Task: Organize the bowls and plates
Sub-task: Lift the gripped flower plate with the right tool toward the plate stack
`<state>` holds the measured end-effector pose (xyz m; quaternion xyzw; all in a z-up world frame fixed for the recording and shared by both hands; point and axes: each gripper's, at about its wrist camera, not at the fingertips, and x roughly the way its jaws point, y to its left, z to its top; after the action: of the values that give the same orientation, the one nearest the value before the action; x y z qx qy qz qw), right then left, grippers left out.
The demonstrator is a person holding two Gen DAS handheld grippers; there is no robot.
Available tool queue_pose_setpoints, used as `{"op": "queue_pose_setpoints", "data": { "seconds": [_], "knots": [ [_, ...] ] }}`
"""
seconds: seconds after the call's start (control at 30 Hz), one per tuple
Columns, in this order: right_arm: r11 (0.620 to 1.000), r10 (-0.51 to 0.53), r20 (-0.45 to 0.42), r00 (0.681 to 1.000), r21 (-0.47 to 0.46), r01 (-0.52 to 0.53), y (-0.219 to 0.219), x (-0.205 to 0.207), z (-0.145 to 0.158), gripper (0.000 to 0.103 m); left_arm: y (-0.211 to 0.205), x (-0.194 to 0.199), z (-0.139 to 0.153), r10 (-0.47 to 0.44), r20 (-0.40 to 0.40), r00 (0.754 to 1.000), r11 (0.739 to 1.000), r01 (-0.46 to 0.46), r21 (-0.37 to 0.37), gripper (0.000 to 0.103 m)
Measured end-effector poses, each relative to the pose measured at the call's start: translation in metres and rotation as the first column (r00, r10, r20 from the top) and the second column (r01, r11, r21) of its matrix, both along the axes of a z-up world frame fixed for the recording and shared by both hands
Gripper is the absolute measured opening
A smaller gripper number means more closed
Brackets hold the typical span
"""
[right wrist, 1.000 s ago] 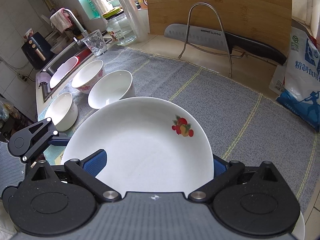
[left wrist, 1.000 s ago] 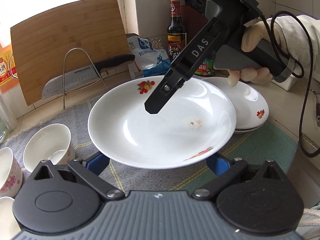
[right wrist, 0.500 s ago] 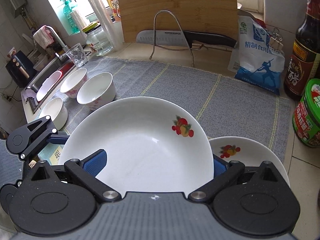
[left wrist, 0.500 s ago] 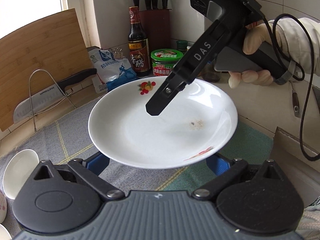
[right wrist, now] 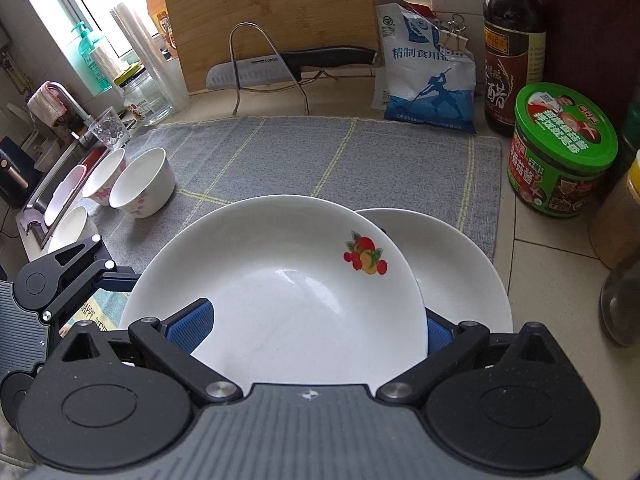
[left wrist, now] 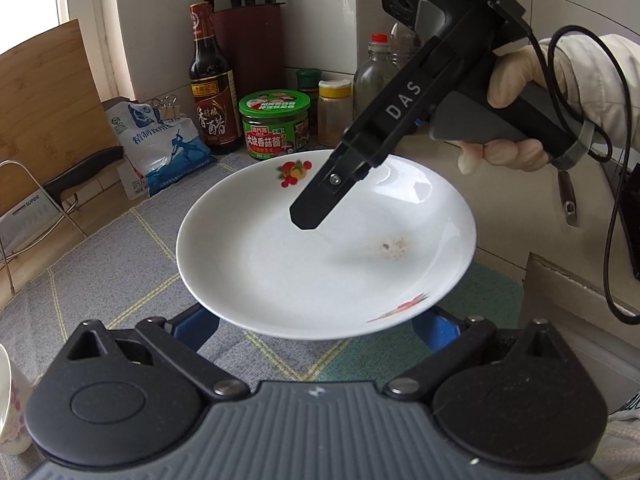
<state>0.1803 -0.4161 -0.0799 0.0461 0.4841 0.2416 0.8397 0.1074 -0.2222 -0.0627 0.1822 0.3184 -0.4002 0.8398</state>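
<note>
A white plate (left wrist: 320, 256) carried above the counter by two hand-held grippers.

The plate, marked with a fruit motif near its rim, is held level above the grey mat (right wrist: 320, 160). The right gripper (right wrist: 316, 328) is closed on the plate's edge, one blue pad above the rim and one below it. The left gripper (left wrist: 316, 328) meets the opposite edge; its blue pads lie under the plate at either side of the rim, and whether they are clamped on it cannot be told. In the right wrist view, a second plate (right wrist: 460, 272) lies on the mat directly beneath and to the right of the held one. Three bowls (right wrist: 142, 188) stand at the mat's left edge, near the sink. A bottle (right wrist: 514, 48), a green-lidded jar (right wrist: 560, 152) and a salt bag (right wrist: 428, 80) stand along the back.
</note>
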Motion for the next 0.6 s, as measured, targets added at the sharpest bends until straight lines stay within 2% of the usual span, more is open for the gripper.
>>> {"op": "queue_pose_setpoints", "data": {
  "seconds": [0.6],
  "knots": [
    [0.999, -0.027, -0.033, 0.999, 0.025, 0.028, -0.022, 0.003, -0.021, 0.103, -0.013, 0.009, -0.008, -0.002, -0.023, 1.0, 1.0, 0.003, 0.024, 0.102]
  ]
}}
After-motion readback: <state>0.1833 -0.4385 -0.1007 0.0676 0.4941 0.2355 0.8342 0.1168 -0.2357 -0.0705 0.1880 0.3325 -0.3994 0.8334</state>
